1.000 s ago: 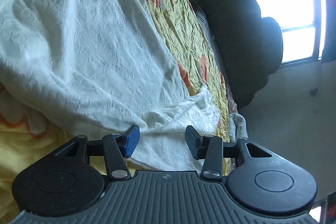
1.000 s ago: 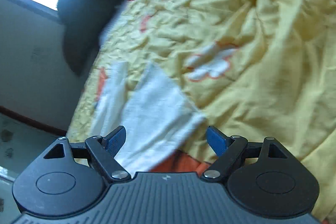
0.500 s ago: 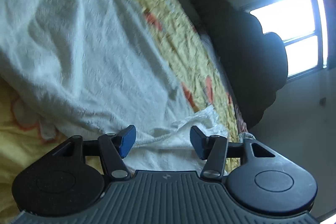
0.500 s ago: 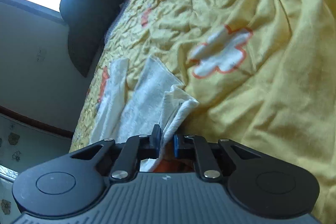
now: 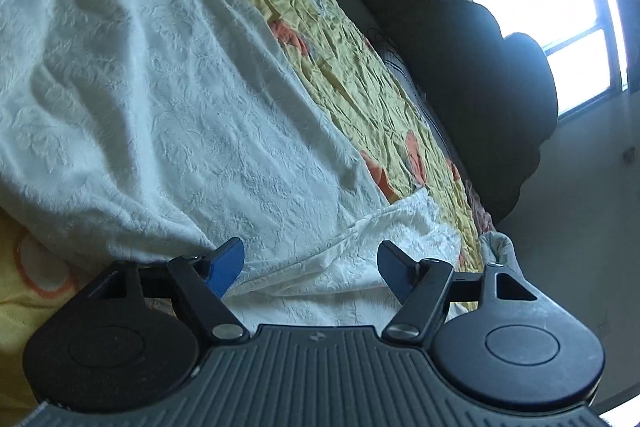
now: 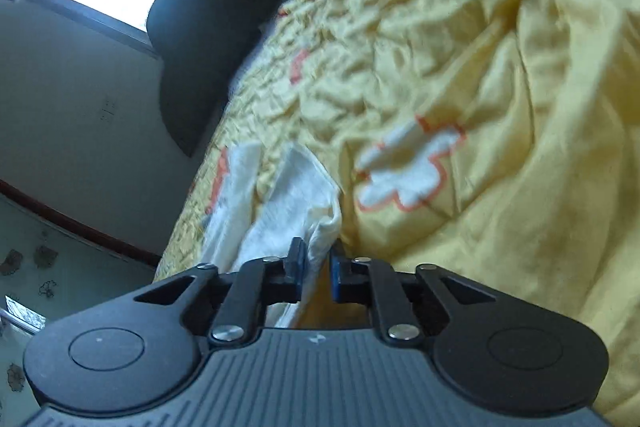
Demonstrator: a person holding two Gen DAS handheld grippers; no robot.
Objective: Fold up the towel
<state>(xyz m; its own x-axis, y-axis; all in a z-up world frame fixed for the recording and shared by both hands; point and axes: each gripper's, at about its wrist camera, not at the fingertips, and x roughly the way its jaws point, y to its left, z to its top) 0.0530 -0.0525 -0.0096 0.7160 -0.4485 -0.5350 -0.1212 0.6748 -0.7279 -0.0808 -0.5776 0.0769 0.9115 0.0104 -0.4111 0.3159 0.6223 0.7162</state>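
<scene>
A white textured towel (image 5: pixel 160 107) lies spread over a yellow bedspread (image 5: pixel 360 75) and fills most of the left wrist view. Its folded near corner rests between the blue pads of my left gripper (image 5: pixel 310 263). Those jaws are opening, and the pads stand apart from the cloth. In the right wrist view another corner of the towel (image 6: pixel 296 195) is bunched up and pinched between the pads of my right gripper (image 6: pixel 316 267). Its jaws are narrow and easing open slightly. The picture there is a little blurred.
The rumpled yellow bedspread (image 6: pixel 500 107), with orange-edged white flowers, stretches to the right. A dark headboard or cushion (image 5: pixel 480 87) stands at the far end under a bright window (image 5: pixel 560 47). The bed's edge and the floor (image 6: pixel 60 267) lie to the left.
My right gripper went from wide open to pinched on the towel corner, and the cloth has bunched up there. The left gripper's jaws have spread wider around the towel's near corner.
</scene>
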